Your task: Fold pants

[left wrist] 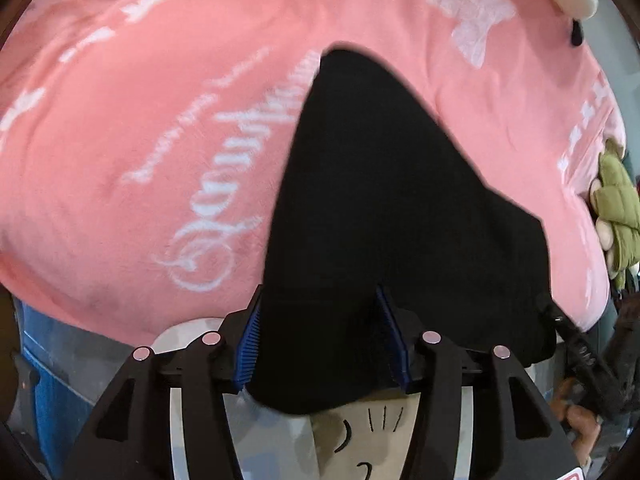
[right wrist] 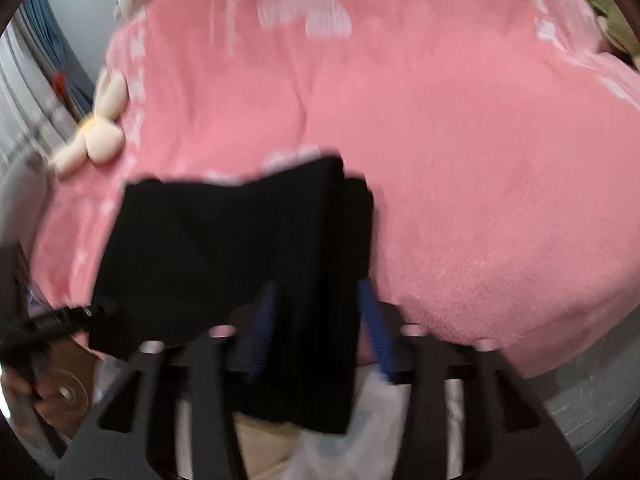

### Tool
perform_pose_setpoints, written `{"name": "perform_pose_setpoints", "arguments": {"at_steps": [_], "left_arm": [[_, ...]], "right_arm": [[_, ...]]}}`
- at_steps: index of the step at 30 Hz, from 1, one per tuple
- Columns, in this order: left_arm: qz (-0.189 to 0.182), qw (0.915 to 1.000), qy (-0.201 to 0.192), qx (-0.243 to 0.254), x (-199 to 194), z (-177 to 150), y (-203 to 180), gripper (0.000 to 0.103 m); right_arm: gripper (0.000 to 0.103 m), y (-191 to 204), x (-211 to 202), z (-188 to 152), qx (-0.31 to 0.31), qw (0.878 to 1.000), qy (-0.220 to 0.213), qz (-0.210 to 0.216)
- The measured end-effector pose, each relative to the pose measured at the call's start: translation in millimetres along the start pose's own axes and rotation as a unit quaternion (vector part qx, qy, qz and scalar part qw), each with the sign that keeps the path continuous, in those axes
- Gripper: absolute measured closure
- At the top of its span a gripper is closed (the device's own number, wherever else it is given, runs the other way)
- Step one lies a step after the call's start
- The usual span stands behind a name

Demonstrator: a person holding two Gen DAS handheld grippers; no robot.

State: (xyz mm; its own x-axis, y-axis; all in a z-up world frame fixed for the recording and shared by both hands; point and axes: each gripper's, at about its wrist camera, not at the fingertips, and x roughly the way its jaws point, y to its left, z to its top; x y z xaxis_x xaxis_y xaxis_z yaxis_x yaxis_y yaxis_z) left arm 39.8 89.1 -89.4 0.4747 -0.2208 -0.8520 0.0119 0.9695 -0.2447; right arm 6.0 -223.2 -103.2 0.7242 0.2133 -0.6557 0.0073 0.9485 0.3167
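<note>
The black pants (left wrist: 380, 208) hang and drape over the near edge of a pink blanket (left wrist: 140, 140). My left gripper (left wrist: 324, 312) has its blue-padded fingers (left wrist: 250, 344) on either side of a thick fold of the pants, closed on the cloth. In the right wrist view the pants (right wrist: 224, 248) spread to the left, and my right gripper (right wrist: 320, 320) holds their folded right edge between its blue pads (right wrist: 376, 332). The other gripper's black tip (right wrist: 72, 316) shows at the left, at the pants' far corner.
The pink blanket (right wrist: 460, 180) has white lettering and covers a bed. A cream flower plush (right wrist: 98, 136) lies at its left edge and a green plush (left wrist: 618, 200) at its right. The person's printed shirt (left wrist: 368, 432) shows below the grippers.
</note>
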Motion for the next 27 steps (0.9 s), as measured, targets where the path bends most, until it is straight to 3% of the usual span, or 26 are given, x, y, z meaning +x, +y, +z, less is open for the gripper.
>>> {"name": "perform_pose_setpoints", "arguments": {"at_steps": [1,2,4,6,7,9,11,12,14,15,17,18,19,20,23,25,27], "left_arm": [[0.019,0.9994,-0.028,0.008,-13,2,-4,0.052],[0.031,0.9980,-0.052,0.016,-23,5,-8,0.052],[0.042,0.9932,-0.099,0.046,-42,16,-25,0.045],[0.044,0.9902,-0.114,0.068,-36,33,-45,0.041],[0.047,0.9901,-0.108,0.076,-27,40,-49,0.041],[0.056,0.9913,-0.082,0.086,3,54,-53,0.041],[0.081,0.9912,-0.054,0.090,34,64,-54,0.039],[0.099,0.9893,-0.053,0.093,43,64,-52,0.034],[0.104,0.9886,-0.049,0.098,50,69,-51,0.029],[0.105,0.9885,-0.049,0.098,47,70,-51,0.028],[0.101,0.9891,-0.047,0.096,45,69,-47,0.028],[0.100,0.9893,-0.047,0.096,44,68,-45,0.028],[0.100,0.9891,-0.048,0.097,45,67,-46,0.028],[0.101,0.9890,-0.049,0.097,50,66,-45,0.028],[0.102,0.9887,-0.049,0.099,51,68,-51,0.028],[0.103,0.9882,-0.048,0.103,47,66,-54,0.028],[0.099,0.9890,-0.049,0.099,41,61,-52,0.028]], "right_arm": [[0.088,10,-6,6,-0.017,1.000,-0.008,0.010],[0.093,20,-10,14,-0.031,0.999,-0.011,0.025],[0.095,44,-7,29,-0.060,0.996,-0.007,0.061],[0.095,57,10,38,-0.070,0.994,0.002,0.089],[0.095,63,29,42,-0.081,0.992,0.016,0.091],[0.095,56,61,47,-0.088,0.994,0.028,0.052],[0.101,29,103,49,-0.069,0.995,0.065,-0.024],[0.102,18,111,50,-0.046,0.996,0.072,-0.028],[0.101,13,92,56,0.000,0.998,0.055,0.003],[0.095,18,75,55,0.004,0.999,0.037,0.025],[0.095,25,63,52,-0.011,0.998,0.028,0.052],[0.096,30,64,47,-0.030,0.998,0.036,0.043],[0.098,28,75,37,-0.058,0.997,0.054,0.000],[0.101,25,83,33,-0.063,0.996,0.063,-0.014],[0.099,10,59,37,0.005,0.999,0.048,0.024],[0.094,14,39,37,-0.002,0.999,0.024,0.027],[0.094,12,37,29,-0.015,0.999,0.040,0.015]]}}
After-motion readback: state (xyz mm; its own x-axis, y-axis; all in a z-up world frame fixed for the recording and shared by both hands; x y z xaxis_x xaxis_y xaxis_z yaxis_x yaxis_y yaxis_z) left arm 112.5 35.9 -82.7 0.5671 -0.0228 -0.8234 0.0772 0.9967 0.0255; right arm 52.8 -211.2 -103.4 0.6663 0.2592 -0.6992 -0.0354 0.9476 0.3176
